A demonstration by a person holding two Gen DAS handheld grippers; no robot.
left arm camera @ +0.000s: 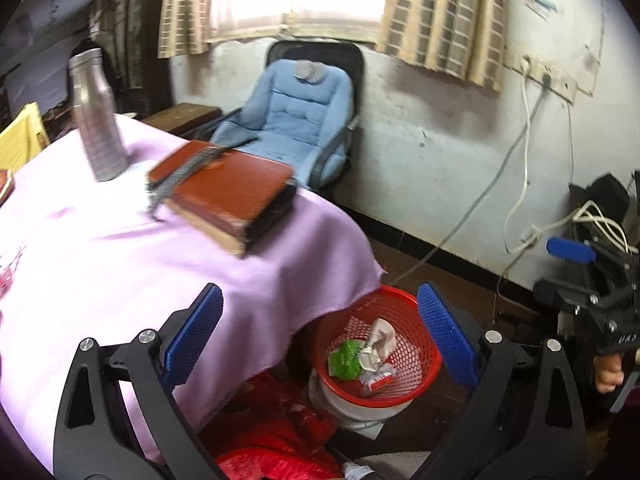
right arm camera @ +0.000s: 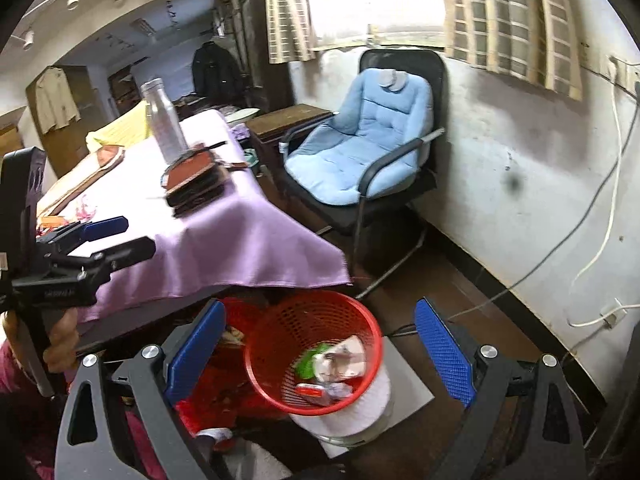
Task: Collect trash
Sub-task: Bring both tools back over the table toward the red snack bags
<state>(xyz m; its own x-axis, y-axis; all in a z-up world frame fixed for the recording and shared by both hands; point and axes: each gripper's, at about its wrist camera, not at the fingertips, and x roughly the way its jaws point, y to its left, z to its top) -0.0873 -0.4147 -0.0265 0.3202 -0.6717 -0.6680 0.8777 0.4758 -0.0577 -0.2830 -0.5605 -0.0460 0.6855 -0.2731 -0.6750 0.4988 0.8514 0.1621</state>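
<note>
Two grippers, jaws spread wide and empty, above a red mesh basket (right arm camera: 312, 344).

Crumpled trash (left arm camera: 370, 356) lies inside the basket: a green wrapper, pale paper, a red-and-white packet. Left gripper (left arm camera: 320, 340) and right gripper (right arm camera: 320, 354) both hang over the basket, which sits below the corner of the purple-clothed surface (left arm camera: 120, 248).

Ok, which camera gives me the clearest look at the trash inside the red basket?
The left wrist view: the red basket faces it open, with a green wrapper and crumpled packets sharp. The right wrist view shows the same basket nearer centre, but its contents are motion-blurred.
</note>
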